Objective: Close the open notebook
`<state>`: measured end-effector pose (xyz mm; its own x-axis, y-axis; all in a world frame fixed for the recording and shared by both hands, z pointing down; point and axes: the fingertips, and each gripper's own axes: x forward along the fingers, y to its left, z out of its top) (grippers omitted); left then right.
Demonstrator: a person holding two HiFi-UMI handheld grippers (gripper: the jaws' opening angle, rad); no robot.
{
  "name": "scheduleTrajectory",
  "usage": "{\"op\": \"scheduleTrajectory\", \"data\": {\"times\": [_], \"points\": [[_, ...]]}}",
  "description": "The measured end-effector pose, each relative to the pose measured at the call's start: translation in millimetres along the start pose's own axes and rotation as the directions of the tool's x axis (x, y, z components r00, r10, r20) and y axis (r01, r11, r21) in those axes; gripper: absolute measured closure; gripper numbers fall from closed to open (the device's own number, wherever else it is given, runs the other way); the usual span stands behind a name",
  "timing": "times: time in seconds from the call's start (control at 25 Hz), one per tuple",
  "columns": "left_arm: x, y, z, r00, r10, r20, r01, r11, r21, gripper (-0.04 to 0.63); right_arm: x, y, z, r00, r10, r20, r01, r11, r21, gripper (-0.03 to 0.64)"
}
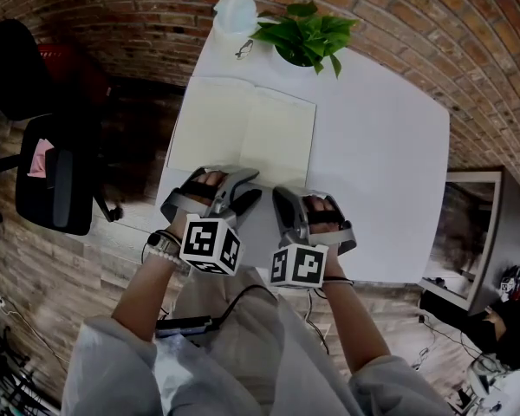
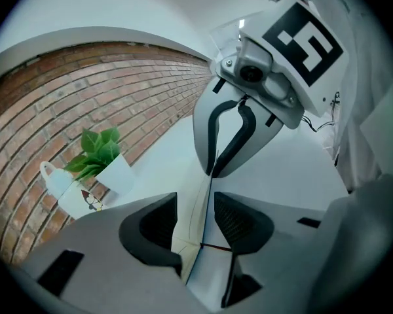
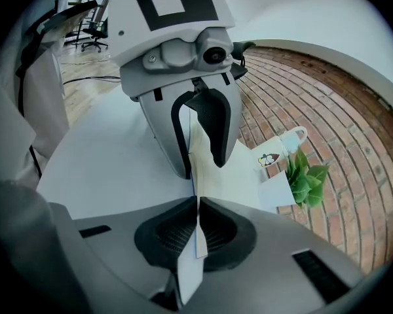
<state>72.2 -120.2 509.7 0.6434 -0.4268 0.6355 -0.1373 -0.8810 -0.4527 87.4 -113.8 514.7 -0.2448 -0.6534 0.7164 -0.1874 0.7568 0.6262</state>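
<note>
Right hand-held gripper [image 3: 198,222] is clenched on the near edge of the open notebook [image 1: 243,133] on the white worktop [image 1: 381,172]; left hand-held gripper [image 2: 195,222] released, jaws apart around that edge

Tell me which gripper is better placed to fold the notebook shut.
Likely right. The right gripper is clamped on the near edge of the notebook; the left gripper straddles that edge with jaws apart, gripping nothing.

Potted plant [image 1: 305,35], white mug [image 1: 235,11], black chair [image 1: 56,185]
</note>
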Motion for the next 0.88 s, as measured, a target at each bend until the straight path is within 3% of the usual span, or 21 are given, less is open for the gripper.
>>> {"op": "scheduleTrajectory", "data": {"times": [0.68,0.88], "points": [[24.9,-7.2,-5.2,0.998,0.005,-0.055,0.000,0.995,0.103,0.434,2.3,1.6,-3.1,1.000,0.004,0.002,-0.004,1.000,-0.001,0.571],[25.4,-13.6,-5.3,0.998,0.004,-0.056,0.003,0.994,0.113,0.486,4.0,4.0,-4.6,1.000,0.007,0.015,-0.007,1.000,0.006,0.569]]}}
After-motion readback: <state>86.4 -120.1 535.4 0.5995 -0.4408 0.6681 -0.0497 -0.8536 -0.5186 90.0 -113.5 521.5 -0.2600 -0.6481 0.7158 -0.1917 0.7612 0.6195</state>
